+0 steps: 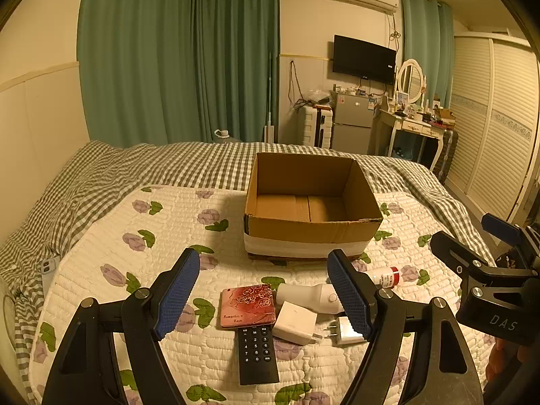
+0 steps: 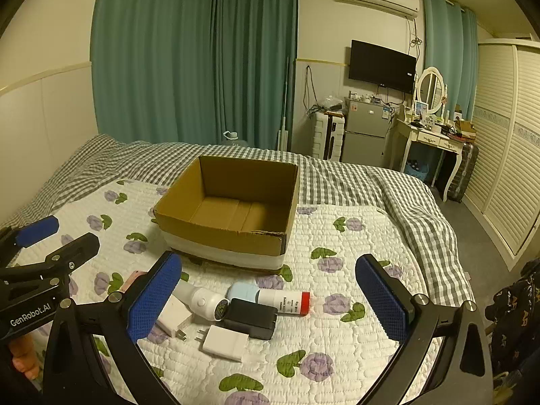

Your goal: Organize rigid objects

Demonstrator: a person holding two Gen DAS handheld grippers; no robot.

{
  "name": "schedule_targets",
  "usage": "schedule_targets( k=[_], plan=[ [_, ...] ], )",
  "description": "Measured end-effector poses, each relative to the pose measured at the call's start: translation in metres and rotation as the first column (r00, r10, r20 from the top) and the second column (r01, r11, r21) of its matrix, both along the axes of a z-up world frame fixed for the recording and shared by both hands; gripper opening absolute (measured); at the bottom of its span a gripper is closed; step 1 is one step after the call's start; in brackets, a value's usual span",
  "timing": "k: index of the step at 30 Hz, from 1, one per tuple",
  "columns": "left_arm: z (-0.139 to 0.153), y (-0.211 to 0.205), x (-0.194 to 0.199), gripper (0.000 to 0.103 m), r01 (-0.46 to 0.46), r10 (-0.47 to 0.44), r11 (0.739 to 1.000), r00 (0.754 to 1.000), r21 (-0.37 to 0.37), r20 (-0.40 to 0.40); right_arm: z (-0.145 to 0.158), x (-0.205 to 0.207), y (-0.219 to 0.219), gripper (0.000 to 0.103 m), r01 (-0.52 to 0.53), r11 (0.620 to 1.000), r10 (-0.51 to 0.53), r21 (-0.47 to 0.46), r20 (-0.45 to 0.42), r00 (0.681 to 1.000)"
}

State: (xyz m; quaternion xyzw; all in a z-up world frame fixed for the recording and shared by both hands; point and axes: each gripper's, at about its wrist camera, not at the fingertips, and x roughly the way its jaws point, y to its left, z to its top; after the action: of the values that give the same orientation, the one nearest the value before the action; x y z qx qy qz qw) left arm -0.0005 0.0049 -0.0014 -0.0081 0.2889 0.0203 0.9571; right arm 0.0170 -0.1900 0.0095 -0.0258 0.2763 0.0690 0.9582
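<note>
Left wrist view: the left gripper (image 1: 263,297), spread wide and empty, hovers over the black rectangular remote control (image 1: 257,354), whose long axis runs straight ahead toward the empty brown cardboard box (image 1: 310,229). The right gripper (image 2: 270,297), likewise spread, seems farther off.

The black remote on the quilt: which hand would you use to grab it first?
Left, probably. The black remote lies straight ahead between the left gripper's open fingers. In the right wrist view the remote cannot be seen; the right gripper faces the chargers and bottle instead.
</note>
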Motion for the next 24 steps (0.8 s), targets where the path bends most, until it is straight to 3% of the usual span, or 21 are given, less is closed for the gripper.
schedule_targets(
  k=[24],
  plan=[
    [-0.0008,-0.0004,-0.0004,0.081,-0.001,0.001,1.000,1.000,0.003,-0.001,-0.0019,0.0005,-0.0016,0.103,0.000,1.000,0.000,0.001,-0.007,1.000]
  ],
)
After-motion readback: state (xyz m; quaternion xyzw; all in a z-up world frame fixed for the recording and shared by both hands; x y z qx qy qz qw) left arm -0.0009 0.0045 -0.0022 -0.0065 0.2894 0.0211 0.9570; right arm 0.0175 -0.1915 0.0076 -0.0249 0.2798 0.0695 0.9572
